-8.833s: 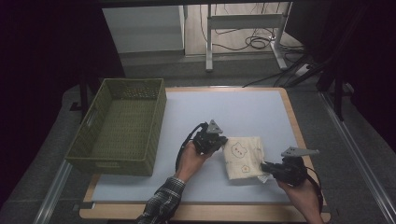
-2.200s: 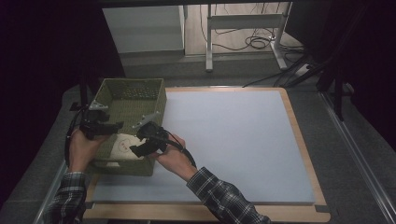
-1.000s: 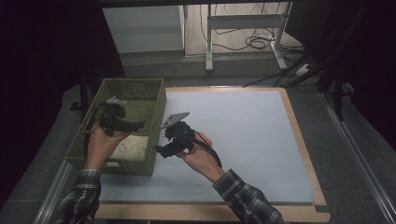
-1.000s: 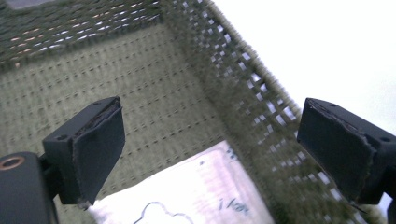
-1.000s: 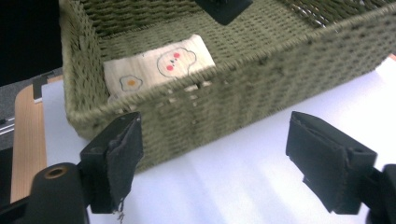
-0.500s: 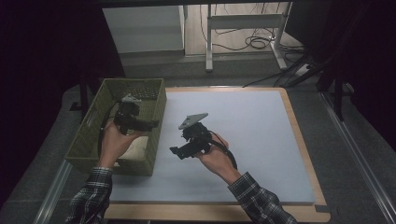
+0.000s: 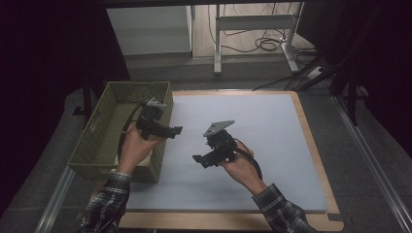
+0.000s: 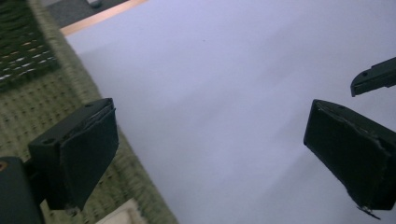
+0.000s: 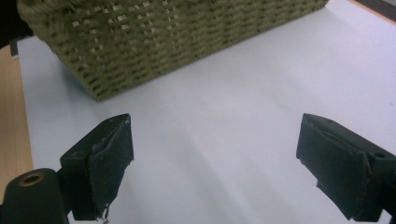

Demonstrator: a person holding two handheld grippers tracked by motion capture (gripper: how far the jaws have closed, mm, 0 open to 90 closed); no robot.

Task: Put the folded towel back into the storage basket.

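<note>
Work in hand: putting a pale cloth (image 7: 145, 156) into the green basket (image 7: 111, 173) at the desk's left

Done: by the look of it the cloth lies inside the basket, at its near right corner; a pale edge also shows low in the left gripper view

Left: little, as far as can be judged; the blue mat (image 7: 272, 145) is bare, and both grippers are off the cloth

Left gripper (image 7: 174, 131): held above the basket's right rim, pointing right over the mat; jaws wide apart, nothing between them

Right gripper (image 7: 201, 158): above the mat's middle, apart from the basket, pointing back toward its near wall; jaws have just been opening and stand wide, nothing between them

Cloth's lie: flat on the basket floor, mostly hidden by the wall and the left hand (image 7: 136, 145); which way it points cannot be told

Long axis: the visible strip seems to run along the near wall; the basket itself runs lengthwise away from the person
</note>
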